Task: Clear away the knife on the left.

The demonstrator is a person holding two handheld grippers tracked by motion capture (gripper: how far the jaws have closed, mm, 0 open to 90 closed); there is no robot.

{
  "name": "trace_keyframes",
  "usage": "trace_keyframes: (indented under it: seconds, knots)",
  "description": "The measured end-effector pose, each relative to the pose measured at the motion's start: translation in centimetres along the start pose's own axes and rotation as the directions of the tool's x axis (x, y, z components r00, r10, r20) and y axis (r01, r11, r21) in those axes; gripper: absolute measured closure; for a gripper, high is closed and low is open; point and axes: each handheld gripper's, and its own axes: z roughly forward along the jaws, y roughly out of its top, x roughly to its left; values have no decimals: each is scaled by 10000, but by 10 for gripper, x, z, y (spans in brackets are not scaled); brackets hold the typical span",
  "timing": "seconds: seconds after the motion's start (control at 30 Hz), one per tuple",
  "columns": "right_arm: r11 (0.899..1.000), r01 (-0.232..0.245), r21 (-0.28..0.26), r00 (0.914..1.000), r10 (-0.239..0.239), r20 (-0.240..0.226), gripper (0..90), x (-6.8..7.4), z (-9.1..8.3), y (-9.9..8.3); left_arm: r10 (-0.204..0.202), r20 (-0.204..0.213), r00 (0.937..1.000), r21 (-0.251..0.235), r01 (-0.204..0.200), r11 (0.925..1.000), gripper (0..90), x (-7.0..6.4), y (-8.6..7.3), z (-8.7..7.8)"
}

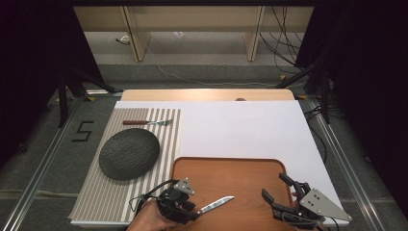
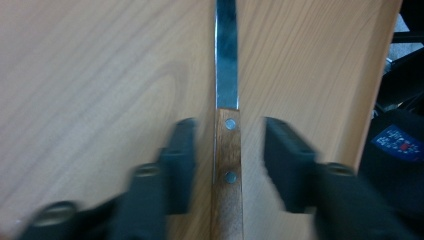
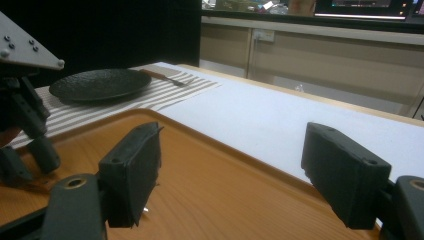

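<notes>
Left gripper [image 1: 192,211] at the near left of the wooden tray [image 1: 240,168], jaws apart on either side of the wooden handle of the knife [image 2: 226,150], not touching it. The knife lies flat on the tray, blade pointing away from the gripper. Right gripper [image 1: 278,192], jaws wide apart and empty, above the tray's near right corner. Dark plate [image 1: 129,154] and fork [image 1: 149,122] rest on the striped placemat [image 1: 106,192].

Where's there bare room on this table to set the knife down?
The white mat is bare beyond the tray, right of the striped placemat. The tray is mostly free too, between the knife and the right gripper. The placemat is crowded: plate, fork. The left gripper straddles the knife handle, jaws open.
</notes>
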Motion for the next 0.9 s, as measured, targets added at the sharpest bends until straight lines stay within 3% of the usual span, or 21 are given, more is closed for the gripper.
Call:
trace_keyframes:
  seconds: [0.07, 0.1, 0.13, 0.23, 0.27, 0.4, 0.43, 0.47, 0.57, 0.63, 0.8, 0.9]
  knots:
    - [10000, -23, -24, 10000, 23, 21, 249, 0, 0, 0, 437, -217, 9988, -430, -446, 9981, 440, -4, 0, -4]
    - [10000, -23, -24, 10000, 23, 21, 249, 0, 0, 0, 437, -217, 9988, -430, -446, 9981, 382, -4, 0, -4]
    - [10000, -2, -16, 10000, 2, 25, 249, 0, 0, 0, 831, -642, 9945, -775, -880, 9931, 340, -9, 1, -7]
    - [10000, -27, -9, 10000, 27, 23, 249, -1, -1, 0, 978, -906, 9911, -942, -1063, 9899, 271, -12, 2, -8]
    - [10000, -56, -19, 10000, 56, 64, 249, -1, -1, 0, 1135, -1032, 9882, -1275, -1263, 9838, 257, -13, 3, -10]
    - [10000, -69, -32, 9999, 69, 83, 249, -1, -1, 0, 1211, -1101, 9865, -1648, -1382, 9766, 215, -14, 3, -12]
    - [10000, -21, 17, 10000, 20, 41, 249, -1, -1, 0, 1365, -1141, 9840, -1806, -1557, 9712, 233, -15, 3, -13]
    - [10000, -18, -1, 10000, 18, 40, 249, -1, -1, 0, 1560, -1006, 9826, -2234, -1751, 9589, 249, -16, 3, -15]
    - [10000, -69, -20, 9999, 69, 99, 249, -1, -1, 0, 1691, -897, 9815, -2390, -1861, 9530, 245, -18, 4, -16]
    - [9999, -99, -64, 9999, 99, 95, 249, -2, -1, 0, 1884, -810, 9787, -2563, -2031, 9450, 245, -20, 5, -16]
    - [10000, -41, 4, 10000, 41, 54, 249, -1, 0, 0, 2042, -875, 9750, -2482, -2199, 9434, 259, -22, 7, -13]
    - [10000, -36, 4, 10000, 36, 69, 249, -1, 0, 0, 2193, -916, 9713, -2417, -2354, 9414, 346, -23, 7, -12]
